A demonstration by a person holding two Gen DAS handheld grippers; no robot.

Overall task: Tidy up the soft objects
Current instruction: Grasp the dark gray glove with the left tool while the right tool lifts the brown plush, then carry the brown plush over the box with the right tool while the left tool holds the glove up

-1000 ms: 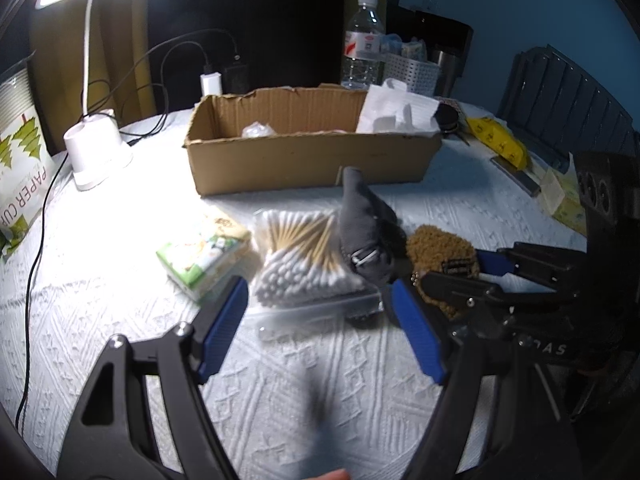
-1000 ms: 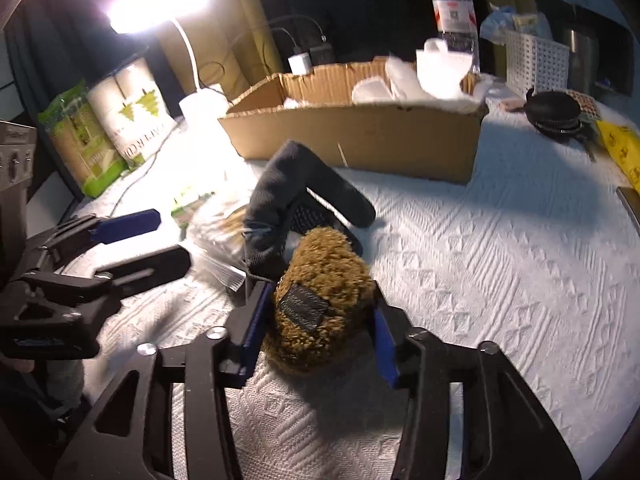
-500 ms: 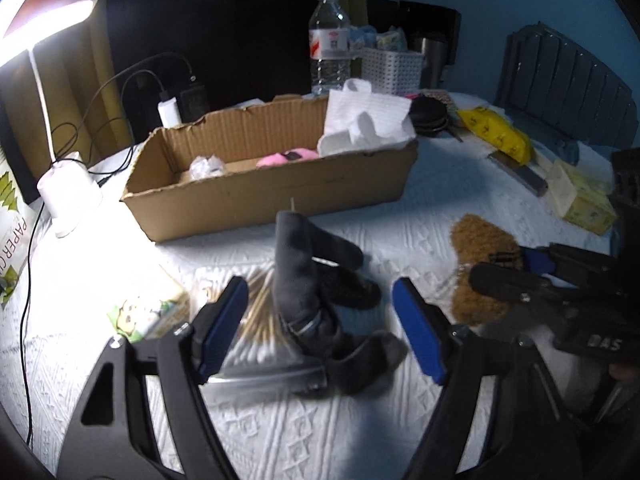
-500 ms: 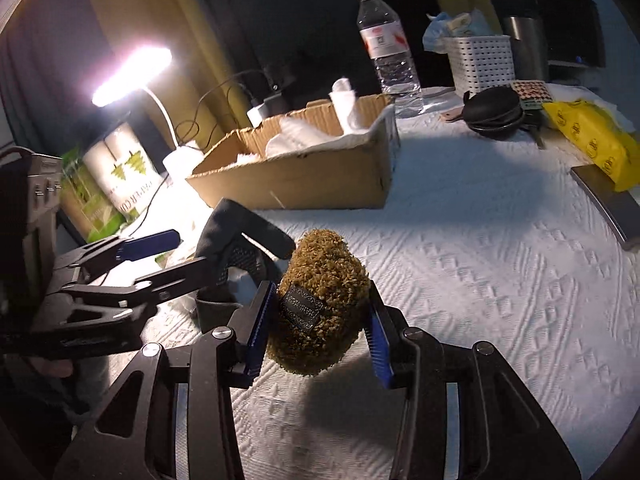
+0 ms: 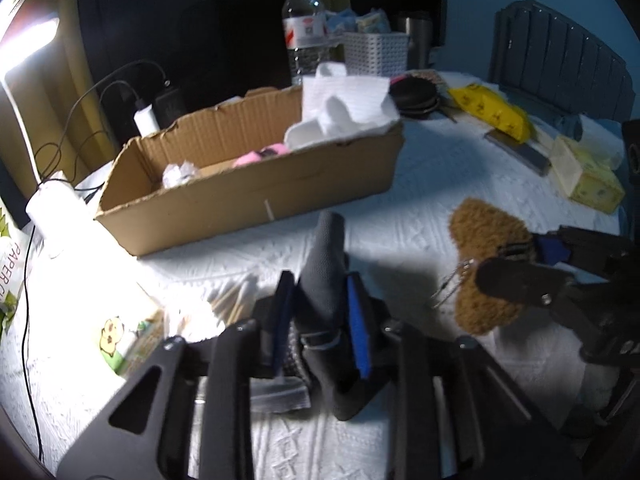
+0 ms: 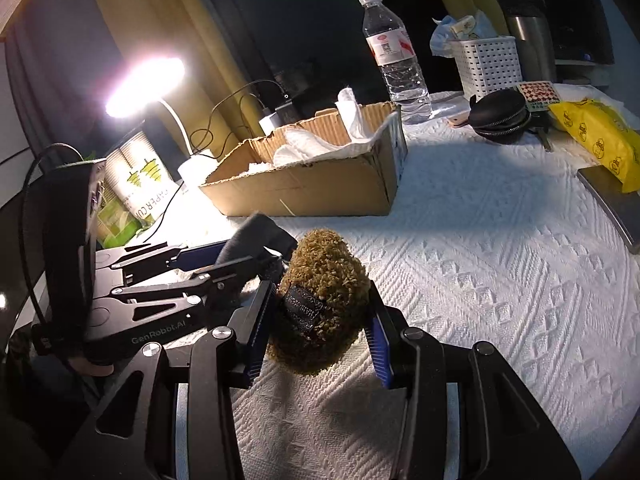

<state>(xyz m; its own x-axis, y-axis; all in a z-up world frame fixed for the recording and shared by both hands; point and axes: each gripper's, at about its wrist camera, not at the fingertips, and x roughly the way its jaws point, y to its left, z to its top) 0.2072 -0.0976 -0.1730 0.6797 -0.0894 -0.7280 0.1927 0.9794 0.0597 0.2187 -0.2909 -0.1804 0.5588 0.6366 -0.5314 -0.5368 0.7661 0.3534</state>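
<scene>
Left wrist view: the left gripper [image 5: 320, 322] is clenched on a dark grey fabric glove [image 5: 326, 280], near the front of the open brown cardboard box [image 5: 248, 196]. The right gripper [image 6: 318, 330] grasps a fuzzy brown plush pouch [image 6: 324, 292], also before the box. Both pick-ups seem complete; next, I think, each must be carried over the box's front wall and released inside.

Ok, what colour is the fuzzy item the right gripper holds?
Golden-brown fuzzy item, with a dark patch; right wrist view shows it best.
</scene>
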